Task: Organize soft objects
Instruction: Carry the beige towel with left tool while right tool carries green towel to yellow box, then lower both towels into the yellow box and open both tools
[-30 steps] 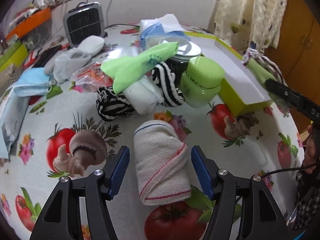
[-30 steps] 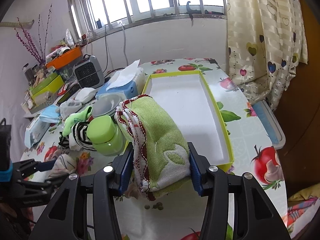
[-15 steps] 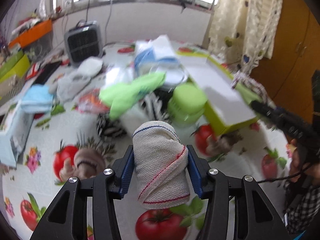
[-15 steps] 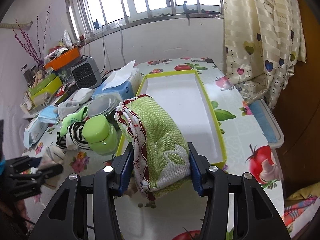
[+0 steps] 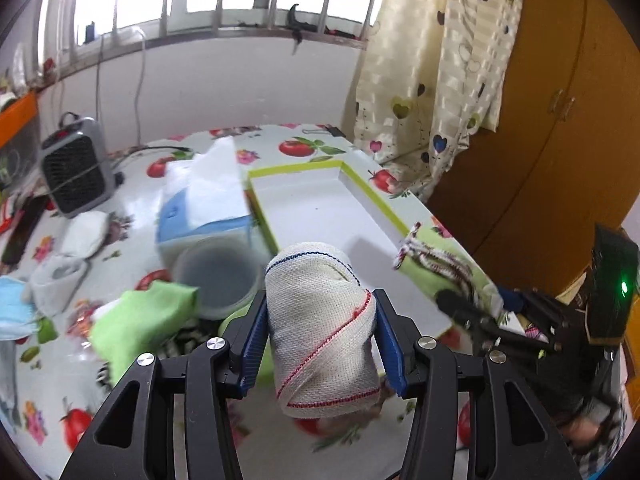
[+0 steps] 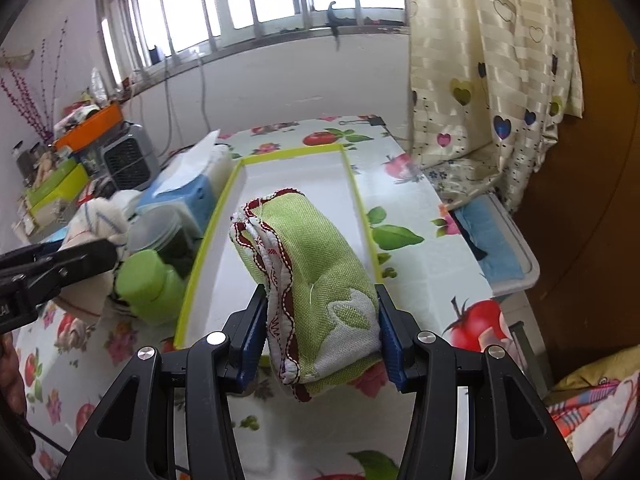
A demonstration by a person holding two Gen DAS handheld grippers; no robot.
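Left gripper [image 5: 322,342]: jaws have just been closing, now clamped on a rolled white cloth [image 5: 320,328], held clear above the table [image 5: 132,196]. Yellow-rimmed tray [image 6: 362,208] sits between. Right gripper [image 6: 322,334]: clenched on a folded green cloth [image 6: 316,280], poised over the tray's near end.

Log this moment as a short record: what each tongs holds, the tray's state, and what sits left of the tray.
left tongs: shut on white rolled cloth, lifted off the table
right tongs: shut on green folded towel, held over the tray's near end
tray: yellow-rimmed, white inside, nothing in it
left of tray: tissue box, green-lidded jar, clear container
loose soft items on table: green cloth
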